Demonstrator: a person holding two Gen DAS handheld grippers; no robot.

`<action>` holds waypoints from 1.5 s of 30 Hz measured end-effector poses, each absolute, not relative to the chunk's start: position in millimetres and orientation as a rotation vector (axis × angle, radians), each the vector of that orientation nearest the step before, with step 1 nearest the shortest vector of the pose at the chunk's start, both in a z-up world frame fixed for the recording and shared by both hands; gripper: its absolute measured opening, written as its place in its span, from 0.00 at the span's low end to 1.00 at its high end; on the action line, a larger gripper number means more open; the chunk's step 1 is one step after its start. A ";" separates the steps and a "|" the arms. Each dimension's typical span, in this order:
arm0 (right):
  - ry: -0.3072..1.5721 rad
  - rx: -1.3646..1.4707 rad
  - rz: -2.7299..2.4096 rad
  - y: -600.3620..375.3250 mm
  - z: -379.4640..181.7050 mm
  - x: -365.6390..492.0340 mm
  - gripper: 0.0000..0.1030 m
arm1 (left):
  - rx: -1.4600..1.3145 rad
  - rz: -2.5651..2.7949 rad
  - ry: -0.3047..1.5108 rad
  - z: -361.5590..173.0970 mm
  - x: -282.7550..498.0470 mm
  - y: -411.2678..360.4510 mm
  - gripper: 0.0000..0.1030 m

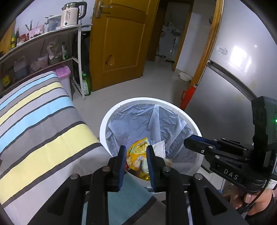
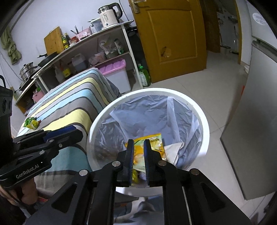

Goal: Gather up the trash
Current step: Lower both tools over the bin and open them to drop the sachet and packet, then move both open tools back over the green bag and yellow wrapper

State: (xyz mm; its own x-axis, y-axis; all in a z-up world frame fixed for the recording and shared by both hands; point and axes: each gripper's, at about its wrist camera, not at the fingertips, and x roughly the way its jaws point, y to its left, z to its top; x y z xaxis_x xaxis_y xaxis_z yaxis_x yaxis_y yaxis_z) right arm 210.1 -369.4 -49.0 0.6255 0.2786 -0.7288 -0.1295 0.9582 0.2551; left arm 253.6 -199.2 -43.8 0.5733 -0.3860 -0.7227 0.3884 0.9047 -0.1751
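Green-yellow wrapper [image 2: 31,122]: crumpled trash lying on the striped cloth, at the far left in the right wrist view, well apart from the bin.
Striped cloth [image 1: 39,121]: grey, blue and yellow bands over a raised surface, just beside the bin's left edge.
Left gripper [image 1: 135,152]: poised over the near rim of the bin, fingers parted by a narrow gap with nothing pinched between them; the yellow packet shows through the gap, down inside the bin.
Trash bin [image 1: 103,121]: white, round, lined with a grey plastic bag [image 1: 138,119], standing on the pale tiled floor between the cloth and the refrigerator.
Yellow snack packet [image 2: 156,142]: lying in the bottom of the bin, with a white crumpled paper [image 2: 174,150] touching its right side.
Right gripper [image 2: 138,147]: above the near side of the bin, fingers slightly apart and empty; from the left wrist view it reaches in from the right over the bin's rim.
Refrigerator [image 1: 233,86]: silver, near the bin's right side.
Background: shelf with an electric kettle [image 1: 71,14] on top; yellow wooden door [image 1: 119,43] standing open.
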 end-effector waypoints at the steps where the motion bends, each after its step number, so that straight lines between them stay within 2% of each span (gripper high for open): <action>1: 0.863 0.185 0.235 -369.6 -48.5 210.0 0.17 | -0.001 -0.454 0.845 -43.5 253.7 -198.5 0.27; 5: 0.851 0.184 0.237 -371.1 -45.3 207.6 0.27 | -0.010 -0.454 0.835 -40.9 255.1 -195.5 0.27; 33: 0.726 0.106 0.321 -326.2 16.5 180.6 0.28 | -0.101 -0.390 0.676 10.8 206.6 -120.1 0.27; 37: 0.708 0.082 0.354 -311.3 24.4 175.1 0.35 | -0.108 -0.373 0.652 18.2 195.5 -108.3 0.28; 45: 0.688 0.051 0.408 -283.4 33.4 162.1 0.36 | -0.113 -0.339 0.614 29.2 172.3 -84.5 0.27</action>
